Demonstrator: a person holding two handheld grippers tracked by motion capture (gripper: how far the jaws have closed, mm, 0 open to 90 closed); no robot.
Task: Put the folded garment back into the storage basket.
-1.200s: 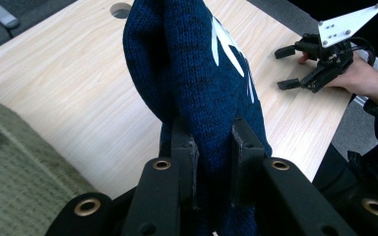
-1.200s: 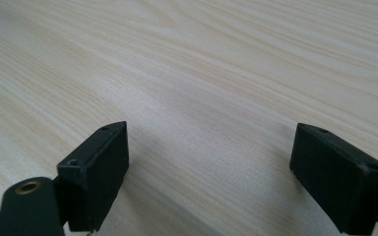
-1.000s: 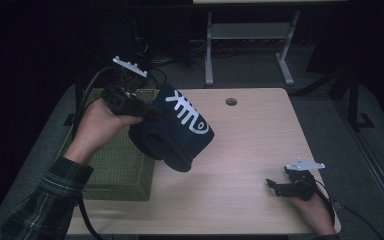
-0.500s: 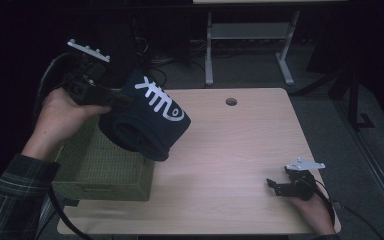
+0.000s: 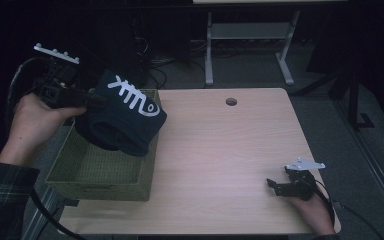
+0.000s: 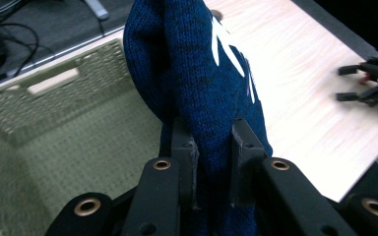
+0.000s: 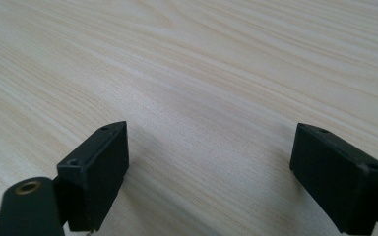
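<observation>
A dark blue knitted garment (image 5: 122, 117) with a white fish-bone print hangs in the air over the right rim of an olive woven basket (image 5: 75, 175). My left gripper (image 5: 100, 100) is shut on a fold of the garment (image 6: 197, 88), its pads (image 6: 184, 162) pinching the knit from both sides. The basket (image 6: 54, 128) lies below and to the left in the left gripper view, with nothing visible in it. My right gripper (image 5: 272, 186) rests at the table's front right, open, with only bare wood between its pads (image 7: 106, 157).
The light wooden table (image 5: 220, 150) has a round cable hole (image 5: 231, 101) near its far edge. The basket stands at the table's left edge. Cables and a white metal stand sit on the dark floor behind. My right gripper (image 6: 369, 83) shows far off in the left gripper view.
My left hand has carried the blue garment leftward, from over the table's left part to above the basket. The right gripper has stayed where it was.
</observation>
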